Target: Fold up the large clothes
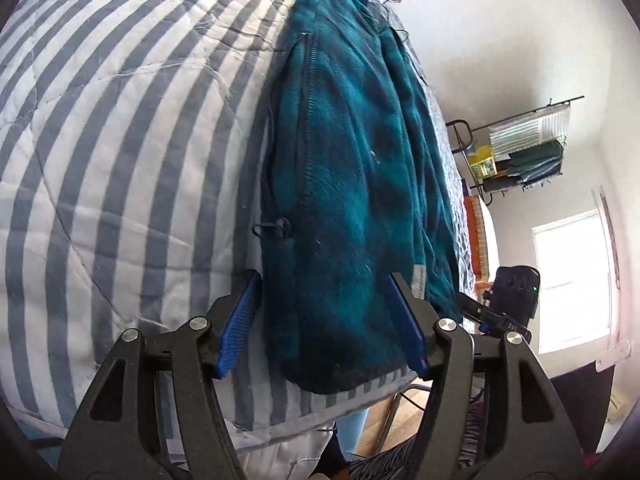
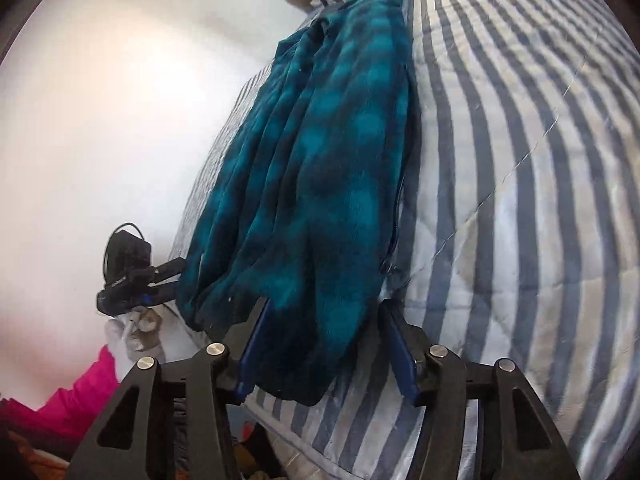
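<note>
Teal plaid fleece jacket folded lengthwise on the bed

The fleece jacket (image 1: 352,184) (image 2: 304,184), teal with darker checks, lies as a long narrow strip on the striped quilt (image 1: 120,140) (image 2: 520,160), running straight away from both grippers. Its near end sits between the spread blue pads of the left gripper (image 1: 328,320) and likewise of the right gripper (image 2: 324,344), close to the quilt's edge. A zipper with a pull cord runs along the strip's left side in the left wrist view.

A blue-and-white striped quilted bedspread (image 1: 120,140) is filling the frame's left; a black wire rack (image 1: 520,148) is standing right, above a bright window (image 1: 572,280).
</note>
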### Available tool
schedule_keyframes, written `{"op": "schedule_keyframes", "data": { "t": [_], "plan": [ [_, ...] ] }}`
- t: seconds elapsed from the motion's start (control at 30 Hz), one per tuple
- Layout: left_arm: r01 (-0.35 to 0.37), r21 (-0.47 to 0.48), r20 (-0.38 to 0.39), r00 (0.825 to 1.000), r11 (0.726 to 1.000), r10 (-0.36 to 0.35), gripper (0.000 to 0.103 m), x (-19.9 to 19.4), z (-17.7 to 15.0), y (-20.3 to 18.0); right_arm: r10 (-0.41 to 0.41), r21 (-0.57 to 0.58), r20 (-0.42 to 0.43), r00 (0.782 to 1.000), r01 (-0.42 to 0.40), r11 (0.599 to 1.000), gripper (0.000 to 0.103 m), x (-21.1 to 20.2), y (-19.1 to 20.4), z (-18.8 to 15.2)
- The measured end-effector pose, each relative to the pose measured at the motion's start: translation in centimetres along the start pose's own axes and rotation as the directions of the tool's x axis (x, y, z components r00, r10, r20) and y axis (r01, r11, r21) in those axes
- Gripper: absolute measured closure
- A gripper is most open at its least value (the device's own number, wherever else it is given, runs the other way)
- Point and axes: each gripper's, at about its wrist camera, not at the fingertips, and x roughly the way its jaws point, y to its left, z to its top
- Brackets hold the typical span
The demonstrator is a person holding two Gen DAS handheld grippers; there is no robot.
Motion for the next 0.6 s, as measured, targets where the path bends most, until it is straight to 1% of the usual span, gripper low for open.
{"op": "schedule_keyframes", "data": {
  "t": [0.03, 0.1, 0.17, 0.2, 0.23, 0.27, 0.3, 0.33, 0.37, 0.4, 0.43, 0.47, 0.6],
  "plan": [
    [0.011, 0.005, -0.02, 1.0, 1.0, -0.011, 0.045, 0.2, -0.2, -0.2, 0.018, 0.002, -0.007, 1.0, -0.018, 1.0, 0.046, 0.2, 0.0, -0.1],
    [0.018, 0.013, -0.047, 0.999, 1.0, -0.018, 0.049, 0.9, -0.7, -0.6, 0.046, -0.006, -0.021, 0.999, -0.046, 0.999, 0.046, 0.8, 0.3, -0.2],
    [-0.004, 0.041, -0.061, 0.998, 0.999, 0.007, 0.057, 1.3, -1.1, -1.2, 0.056, -0.024, -0.038, 0.998, -0.057, 0.998, 0.047, 1.6, 0.8, -0.2],
    [-0.02, 0.055, -0.06, 0.998, 0.998, 0.023, 0.059, 1.4, -1.1, -1.4, 0.062, -0.032, -0.049, 0.997, -0.063, 0.998, 0.049, 2.1, 0.9, 0.1],
    [-0.027, 0.063, -0.058, 0.998, 0.998, 0.031, 0.065, 1.4, -1.2, -1.7, 0.067, -0.038, -0.056, 0.996, -0.069, 0.997, 0.051, 2.4, 1.0, 0.3],
    [-0.027, 0.064, -0.057, 0.998, 0.998, 0.031, 0.071, 1.5, -0.9, -1.9, 0.076, -0.042, -0.062, 0.995, -0.078, 0.996, 0.055, 2.7, 1.2, 0.5],
    [-0.029, 0.065, -0.053, 0.998, 0.997, 0.033, 0.074, 1.5, -0.9, -2.1, 0.085, -0.045, -0.068, 0.994, -0.088, 0.995, 0.059, 3.1, 1.4, 0.6],
    [-0.035, 0.069, -0.048, 0.998, 0.997, 0.039, 0.079, 1.5, -0.8, -2.5, 0.089, -0.048, -0.074, 0.993, -0.092, 0.995, 0.061, 3.3, 1.4, 0.7],
    [-0.043, 0.077, -0.04, 0.998, 0.996, 0.046, 0.083, 1.5, -0.8, -2.8, 0.085, -0.051, -0.075, 0.994, -0.089, 0.995, 0.066, 3.5, 1.5, 0.7],
    [-0.046, 0.082, -0.032, 0.998, 0.996, 0.049, 0.084, 1.4, -0.8, -3.1, 0.084, -0.053, -0.072, 0.994, -0.087, 0.995, 0.071, 3.4, 1.6, 0.7],
    [-0.046, 0.088, -0.023, 0.999, 0.995, 0.048, 0.086, 1.0, -1.0, -3.1, 0.088, -0.05, -0.066, 0.994, -0.092, 0.994, 0.073, 3.3, 1.7, 0.7],
    [-0.046, 0.092, -0.016, 0.999, 0.995, 0.048, 0.087, 1.0, -0.9, -3.5, 0.099, -0.045, -0.057, 0.993, -0.102, 0.994, 0.079, 3.0, 1.8, 0.8],
    [-0.006, 0.08, 0.013, 1.0, 0.997, 0.005, 0.089, 0.2, -0.5, -4.4, 0.133, -0.059, -0.008, 0.991, -0.134, 0.989, 0.084, 2.0, 2.8, 1.1]
  ]
}}
